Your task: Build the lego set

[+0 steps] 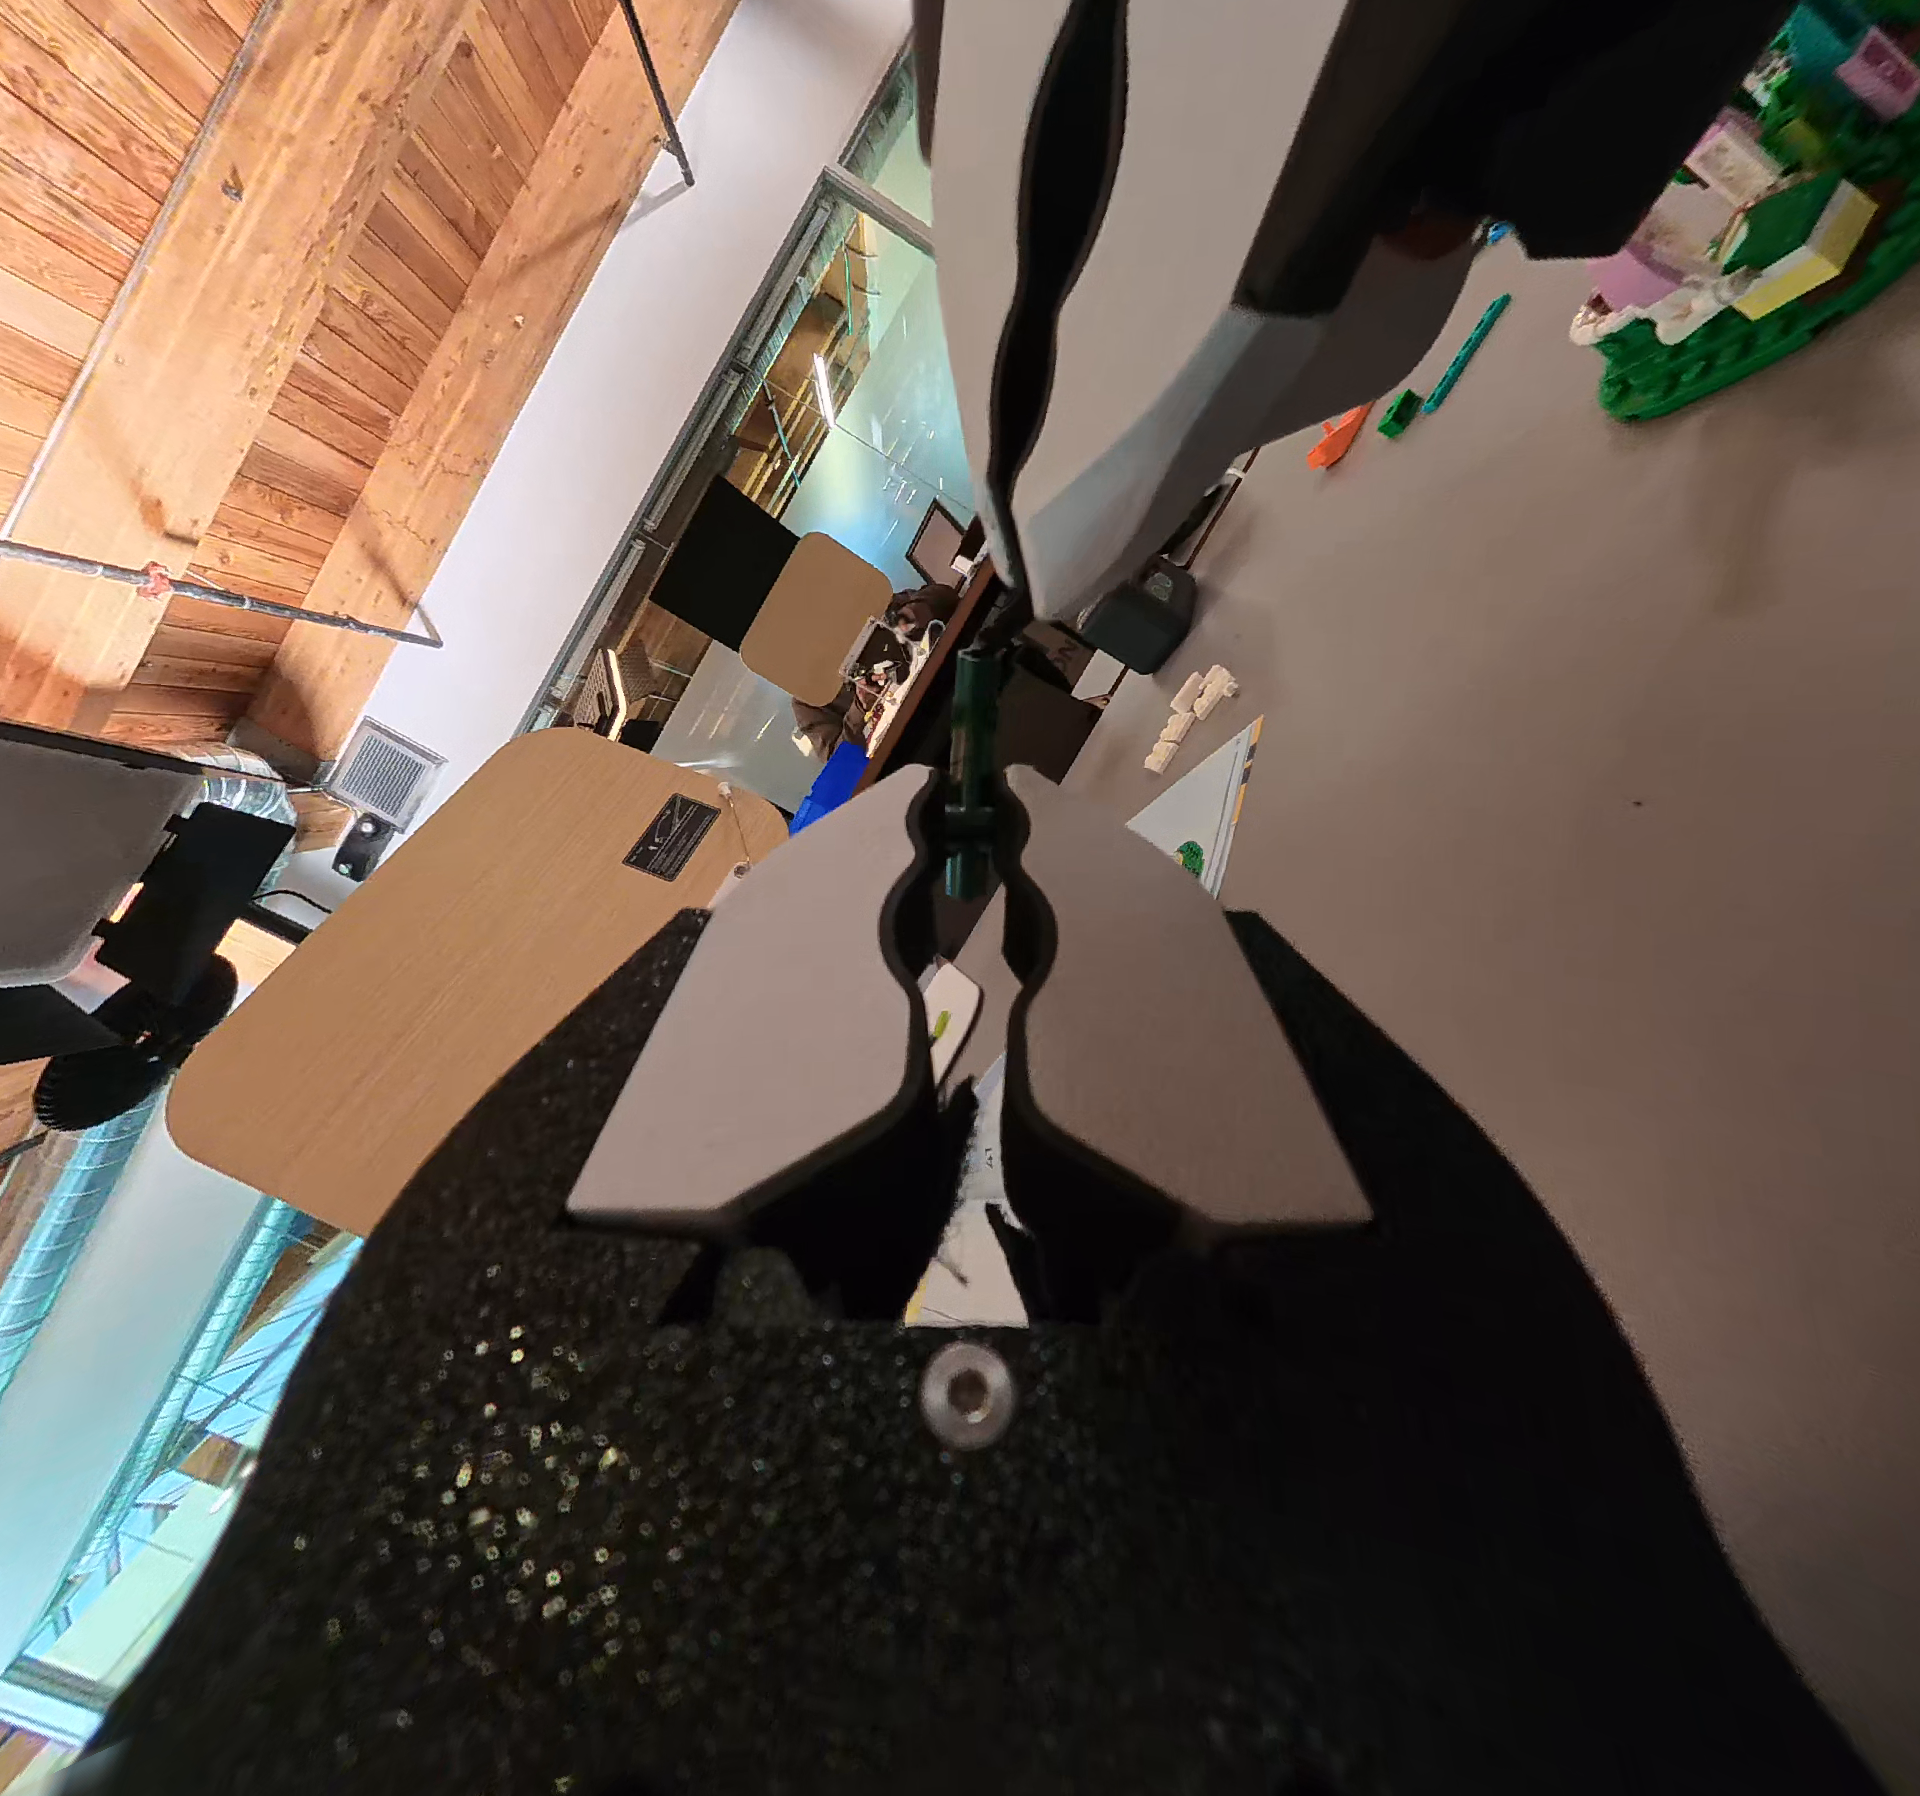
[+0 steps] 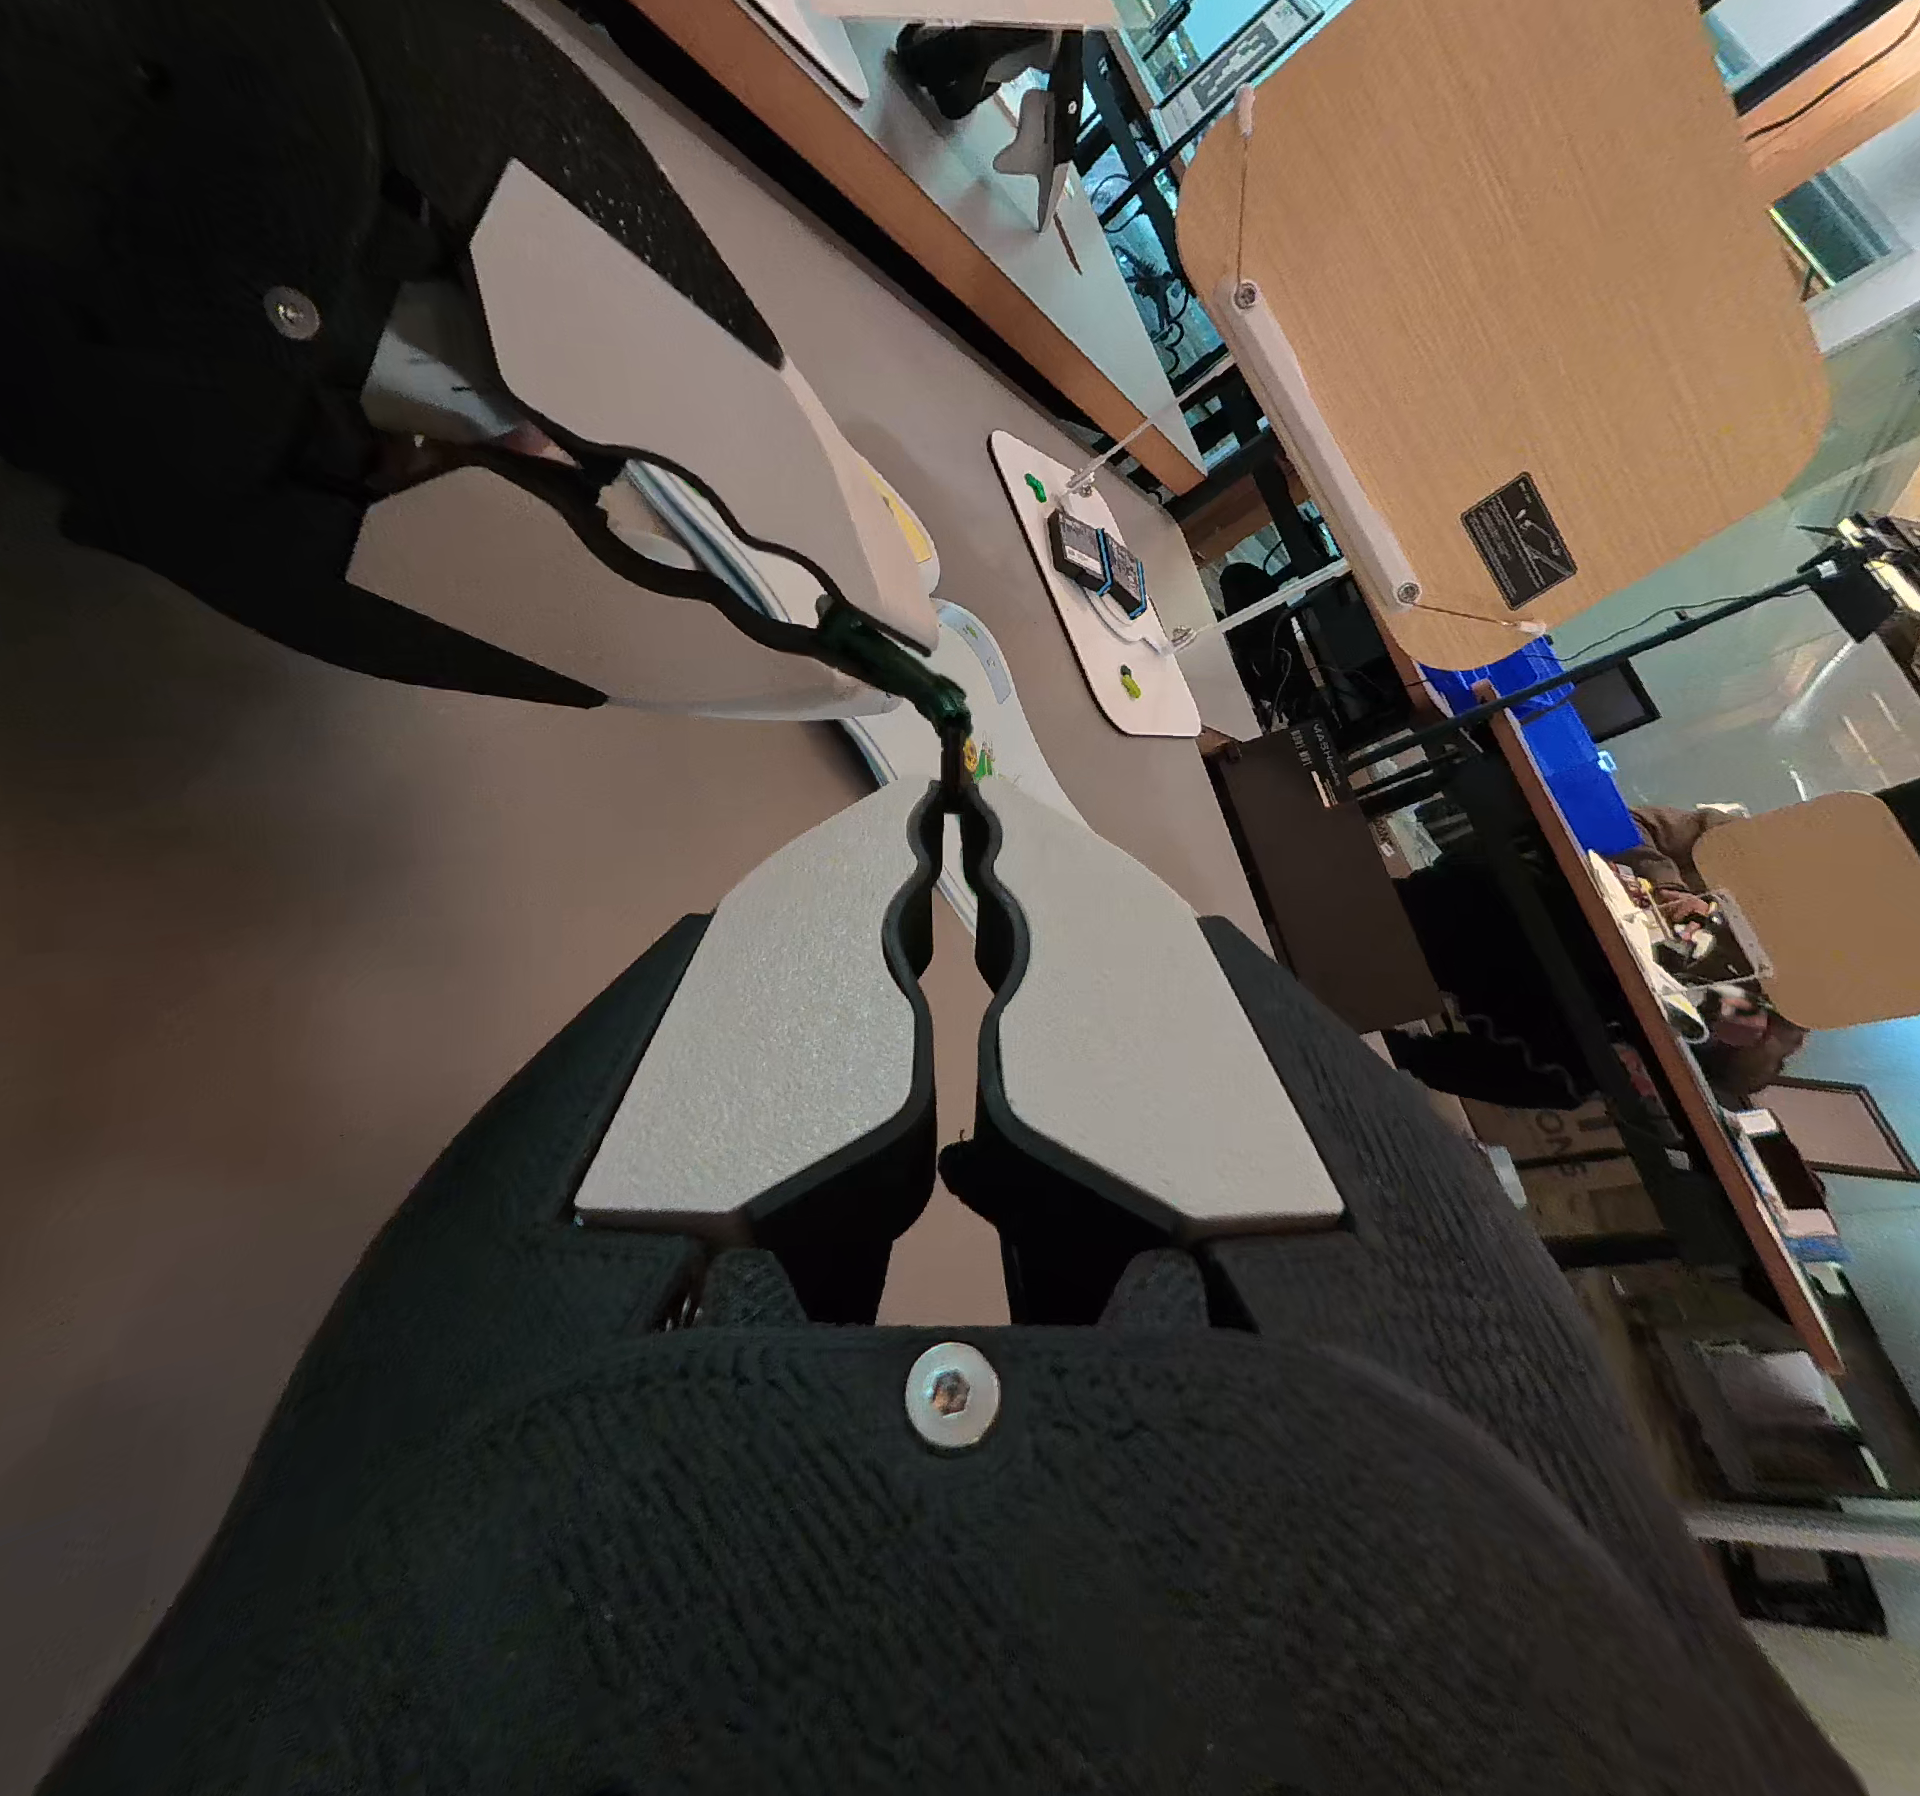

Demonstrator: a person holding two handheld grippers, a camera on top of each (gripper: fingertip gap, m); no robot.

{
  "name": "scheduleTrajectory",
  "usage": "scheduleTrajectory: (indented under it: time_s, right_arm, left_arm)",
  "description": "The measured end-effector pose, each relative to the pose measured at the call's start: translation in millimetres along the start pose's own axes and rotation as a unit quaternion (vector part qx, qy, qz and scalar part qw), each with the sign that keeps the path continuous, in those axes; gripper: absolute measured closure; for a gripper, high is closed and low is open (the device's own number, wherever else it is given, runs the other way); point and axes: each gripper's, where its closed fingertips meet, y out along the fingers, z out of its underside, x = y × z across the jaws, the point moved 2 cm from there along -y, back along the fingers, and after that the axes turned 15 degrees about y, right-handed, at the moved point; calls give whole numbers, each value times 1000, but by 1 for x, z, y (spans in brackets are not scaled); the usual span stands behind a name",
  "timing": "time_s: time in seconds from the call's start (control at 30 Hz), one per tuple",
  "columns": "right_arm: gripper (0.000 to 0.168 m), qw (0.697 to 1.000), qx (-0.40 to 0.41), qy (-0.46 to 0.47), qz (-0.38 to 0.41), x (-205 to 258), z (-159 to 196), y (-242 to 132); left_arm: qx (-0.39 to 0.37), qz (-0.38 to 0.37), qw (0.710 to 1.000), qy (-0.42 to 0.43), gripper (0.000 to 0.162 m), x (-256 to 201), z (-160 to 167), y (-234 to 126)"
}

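- Right now the left gripper (image 1: pixel 966 816) is pinched narrow on a dark green stem piece (image 1: pixel 974 770), gripping its lower end so the upper end sticks out free.
- Right gripper (image 1: pixel 1013 593) meets that stem tip-to-tip from above; its jaws are nearly together on a thin dark bit (image 2: pixel 948 770) at the stem's top. Likely mating the two mid-air, both off the table so neither needs a base.
- From the right wrist, the left gripper (image 2: pixel 883 660) comes in from the side and the stem (image 2: pixel 904 676) bends toward the right gripper (image 2: pixel 951 796). Whether the joint is seated, can't tell.
- Below the stem: instruction booklet (image 1: pixel 1210 821) lies on the grey table (image 1: pixel 1558 915).
- Beyond the stem: white bricks (image 1: pixel 1195 712) in a loose cluster.
- Farthest from the stem: orange piece (image 1: pixel 1335 442), green brick (image 1: pixel 1400 414) and teal bar (image 1: pixel 1465 354) lie beside the green-based lego build (image 1: pixel 1766 240), probably staged for later steps.
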Motion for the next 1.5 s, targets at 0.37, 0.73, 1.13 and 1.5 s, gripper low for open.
scheduleTrajectory:
  time_s: [0.37, 0.73, 1.13, 1.5]
  right_arm:
    - [166, 996, 66, -64, 24, 2, 10, 4]
    - [167, 975, 125, -181, 40, 6, 18, 7]
    - [167, 972, 128, -197, 14, 14, 21, 11]
    - [167, 994, -31, 93, -57, -11, -11, -12]
  left_arm:
    - [13, 23, 998, 50, 155, -10, 1, 3]
    - [25, 69, 996, 51, 155, -22, 4, 5]
    - [22, 110, 993, 22, 154, -31, 6, 6]
    - [-99, 143, 931, -322, 155, 3, -3, -4]
